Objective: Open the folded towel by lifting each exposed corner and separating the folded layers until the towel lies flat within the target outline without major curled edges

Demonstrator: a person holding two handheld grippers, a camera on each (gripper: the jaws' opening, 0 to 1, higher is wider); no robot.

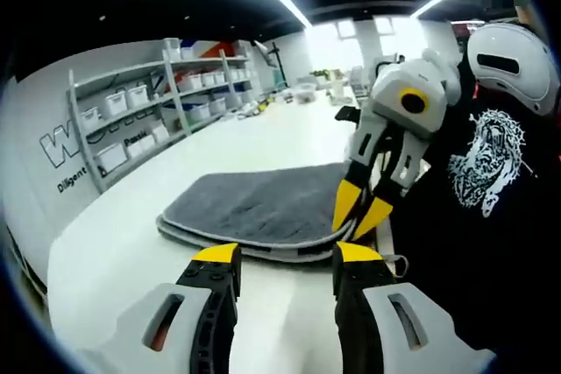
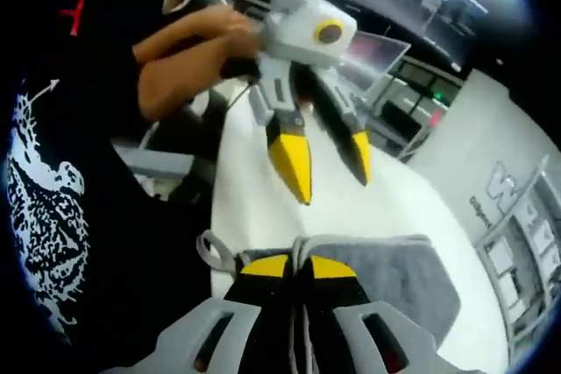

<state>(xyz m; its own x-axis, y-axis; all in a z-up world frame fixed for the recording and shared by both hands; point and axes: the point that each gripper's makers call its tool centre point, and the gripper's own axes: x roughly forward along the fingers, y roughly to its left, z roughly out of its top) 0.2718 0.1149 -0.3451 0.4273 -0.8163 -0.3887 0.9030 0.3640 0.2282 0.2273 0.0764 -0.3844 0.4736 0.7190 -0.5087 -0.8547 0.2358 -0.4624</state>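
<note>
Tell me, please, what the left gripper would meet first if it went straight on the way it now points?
Probably the near edge of the folded grey towel on the white table. The left gripper, jaws open, points at that layered edge, where the right gripper is pinching the towel. Depth is hard to judge in this fisheye view.

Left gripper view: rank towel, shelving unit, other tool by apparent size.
1. Grey towel, the widest spread, lying folded on the white table.
2. Shelving unit and the right tool cover similar areas; I won't rank them, since the tool sits close to the camera and the shelves far off.
</note>
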